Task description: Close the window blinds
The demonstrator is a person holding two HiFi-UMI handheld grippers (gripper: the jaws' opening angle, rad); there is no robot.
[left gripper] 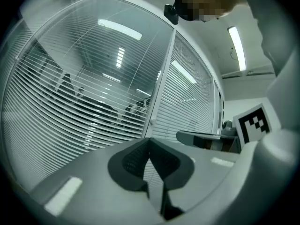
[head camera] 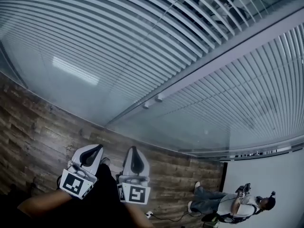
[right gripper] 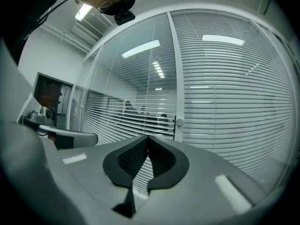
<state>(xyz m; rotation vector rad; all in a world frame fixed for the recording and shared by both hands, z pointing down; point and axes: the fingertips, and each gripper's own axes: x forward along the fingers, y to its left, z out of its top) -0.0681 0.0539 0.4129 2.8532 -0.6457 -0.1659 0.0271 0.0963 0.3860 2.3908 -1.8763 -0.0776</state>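
Head view: left gripper (head camera: pixel 96 150) and right gripper (head camera: pixel 132 151) at 6 o'clock, fingers pressed together, empty; blinds (head camera: pixel 118 42) at 12.

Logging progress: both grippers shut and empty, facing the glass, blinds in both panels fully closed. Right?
Not quite. The right gripper view shows only the right blinds closed; the left blinds stand open, with people visible through them. The left gripper and right gripper are shut and empty.
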